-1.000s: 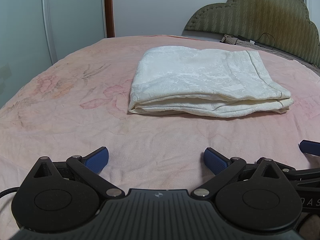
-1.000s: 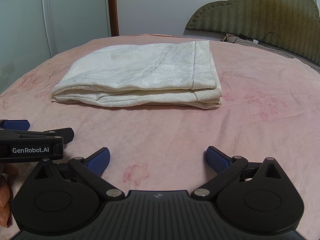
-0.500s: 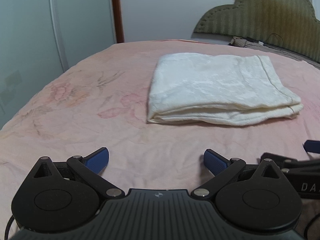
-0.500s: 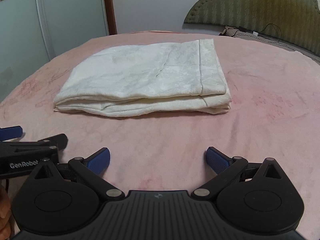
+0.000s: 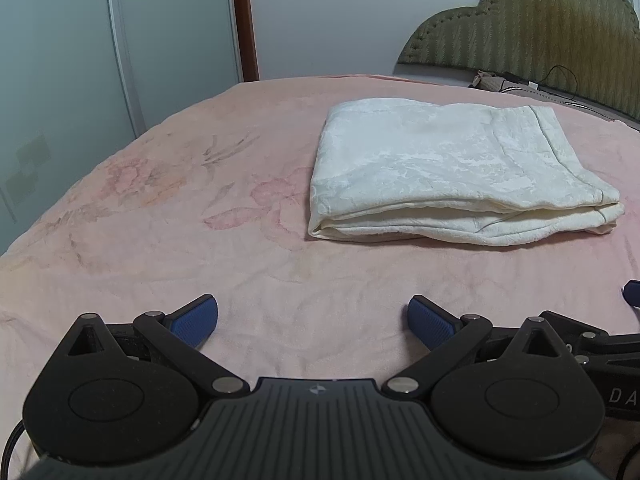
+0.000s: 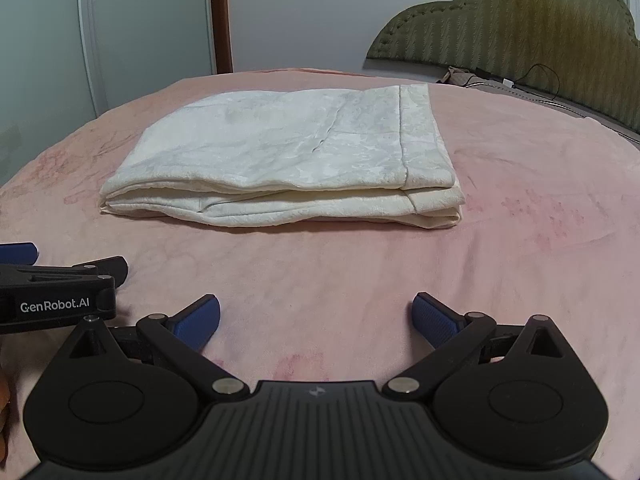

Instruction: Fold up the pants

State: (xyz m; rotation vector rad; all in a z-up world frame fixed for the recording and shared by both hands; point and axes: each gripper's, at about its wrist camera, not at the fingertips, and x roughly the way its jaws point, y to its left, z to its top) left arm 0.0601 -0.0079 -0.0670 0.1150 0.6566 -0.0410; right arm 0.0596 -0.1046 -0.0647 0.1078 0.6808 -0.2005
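The cream-white pants (image 5: 448, 168) lie folded into a flat rectangle on the pink bed; they also show in the right wrist view (image 6: 296, 152). My left gripper (image 5: 314, 326) is open and empty, low over the bed, well short of the pants' near left corner. My right gripper (image 6: 316, 322) is open and empty, short of the pants' near edge. The left gripper's body (image 6: 56, 300) shows at the left of the right wrist view. A blue fingertip of the right gripper (image 5: 632, 294) shows at the right edge of the left wrist view.
The pink floral bedspread (image 5: 168, 200) covers the bed. An olive padded headboard (image 5: 540, 28) stands at the back right, with cables and small items (image 5: 520, 80) in front of it. Pale wardrobe doors (image 5: 80, 60) stand to the left.
Both grippers have drawn back and shifted a little; in the left wrist view the pants have slid to the right. The pants have not moved on the bed. Both stay open.
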